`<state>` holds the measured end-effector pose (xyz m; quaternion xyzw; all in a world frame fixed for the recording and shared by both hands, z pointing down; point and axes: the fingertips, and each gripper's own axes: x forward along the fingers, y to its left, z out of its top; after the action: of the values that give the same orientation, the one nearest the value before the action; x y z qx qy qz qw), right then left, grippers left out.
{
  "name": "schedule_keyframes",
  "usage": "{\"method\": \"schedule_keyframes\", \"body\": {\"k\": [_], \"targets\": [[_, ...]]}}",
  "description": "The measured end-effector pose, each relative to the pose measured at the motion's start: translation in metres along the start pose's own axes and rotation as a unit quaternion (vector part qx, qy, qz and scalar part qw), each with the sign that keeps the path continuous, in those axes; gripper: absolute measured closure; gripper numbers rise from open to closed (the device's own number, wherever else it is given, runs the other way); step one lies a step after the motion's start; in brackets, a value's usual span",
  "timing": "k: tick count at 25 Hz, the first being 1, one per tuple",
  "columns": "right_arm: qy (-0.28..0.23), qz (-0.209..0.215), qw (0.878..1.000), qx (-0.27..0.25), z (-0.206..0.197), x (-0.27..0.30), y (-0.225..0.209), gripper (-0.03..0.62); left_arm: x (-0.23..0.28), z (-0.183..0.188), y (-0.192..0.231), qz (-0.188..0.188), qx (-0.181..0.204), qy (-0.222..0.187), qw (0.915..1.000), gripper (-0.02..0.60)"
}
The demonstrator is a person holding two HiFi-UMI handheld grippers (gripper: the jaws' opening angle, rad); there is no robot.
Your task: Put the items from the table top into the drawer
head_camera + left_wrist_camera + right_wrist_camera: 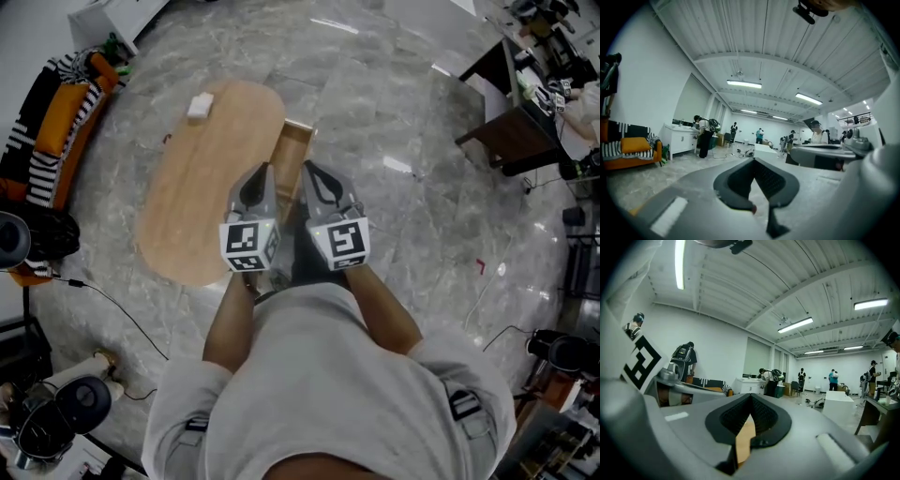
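An oval wooden table stands on the marble floor, with a small white item lying near its far end. A wooden drawer sticks out open from the table's right side. I hold both grippers side by side, pointing level, just short of the drawer. My left gripper is shut and empty. My right gripper has its tips together with nothing held. A strip of wood shows below its tips.
A striped sofa with an orange cushion stands at the left. A dark desk is at the far right. Cables lie on the floor. Several people and a white cabinet are far off.
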<state>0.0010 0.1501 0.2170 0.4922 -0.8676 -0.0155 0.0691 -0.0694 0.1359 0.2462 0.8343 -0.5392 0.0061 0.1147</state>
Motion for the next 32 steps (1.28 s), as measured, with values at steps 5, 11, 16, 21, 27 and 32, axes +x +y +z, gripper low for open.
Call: {"method": "schedule_keyframes", "body": {"k": [5, 11, 16, 21, 27, 32], "targets": [[0.018, 0.053, 0.998, 0.0, -0.019, 0.069, -0.02, 0.588, 0.05, -0.007, 0.039, 0.044, -0.004, 0.012, 0.999, 0.561], [0.028, 0.121, 0.992, 0.027, -0.039, 0.151, -0.027, 0.588, 0.098, -0.026, 0.084, 0.093, -0.026, 0.044, 0.9944, 0.561], [0.059, 0.159, 0.985, 0.027, -0.081, 0.208, -0.02, 0.588, 0.118, -0.073, 0.124, 0.127, -0.053, 0.078, 0.9874, 0.561], [0.087, 0.186, 0.979, 0.015, -0.131, 0.224, 0.0, 0.588, 0.115, -0.119, 0.16, 0.156, -0.066, 0.117, 0.9785, 0.561], [0.126, 0.194, 0.972, 0.037, -0.199, 0.253, 0.004, 0.588, 0.141, -0.161, 0.208, 0.176, -0.053, 0.151, 0.9713, 0.561], [0.144, 0.199, 0.968, 0.047, -0.241, 0.287, 0.008, 0.588, 0.161, -0.199, 0.267, 0.196, -0.044, 0.195, 0.9599, 0.561]]}}
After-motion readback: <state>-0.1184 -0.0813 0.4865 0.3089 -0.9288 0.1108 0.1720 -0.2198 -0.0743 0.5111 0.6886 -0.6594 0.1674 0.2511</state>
